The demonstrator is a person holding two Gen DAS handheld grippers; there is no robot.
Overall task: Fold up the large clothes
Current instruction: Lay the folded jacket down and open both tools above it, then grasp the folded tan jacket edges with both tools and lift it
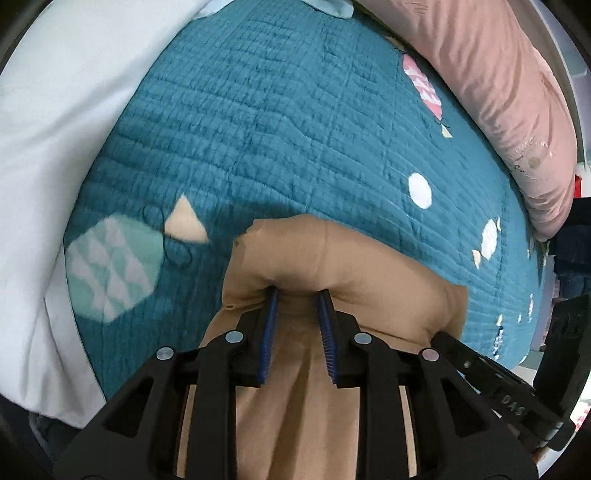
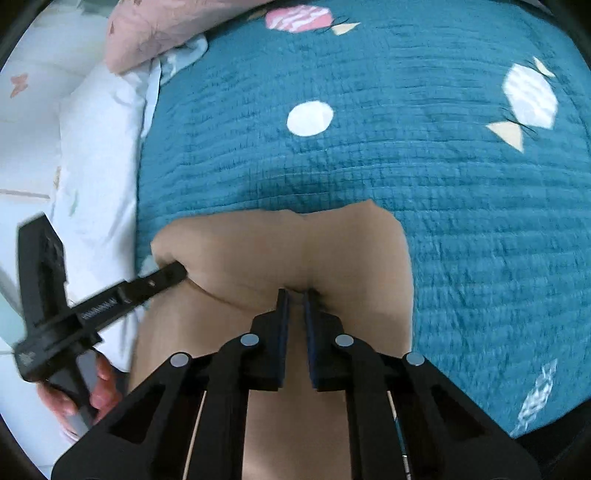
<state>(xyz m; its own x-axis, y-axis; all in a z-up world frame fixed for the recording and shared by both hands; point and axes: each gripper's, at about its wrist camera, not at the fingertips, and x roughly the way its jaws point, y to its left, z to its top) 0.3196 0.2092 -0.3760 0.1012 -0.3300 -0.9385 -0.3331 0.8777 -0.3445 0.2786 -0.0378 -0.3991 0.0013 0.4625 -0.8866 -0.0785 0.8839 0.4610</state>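
Observation:
A tan garment [image 1: 354, 266] lies over the teal quilted bedspread [image 1: 258, 110] at its near edge. My left gripper [image 1: 298, 291] is shut on a thick fold of the tan garment, the cloth bunched over its fingertips. In the right wrist view the tan garment [image 2: 258, 251] shows with its far edge flat on the bedspread [image 2: 443, 184]. My right gripper [image 2: 298, 291] is shut on the cloth near the garment's middle. The left gripper [image 2: 173, 273] also shows there, gripping the garment's left corner, held by a hand [image 2: 99, 391].
A pink pillow [image 1: 498, 92] lies along the far right of the bed and shows at the top left of the right wrist view [image 2: 159, 33]. White bedding [image 1: 48, 147] lies along the left side. The right gripper's body [image 1: 498, 380] is close at lower right.

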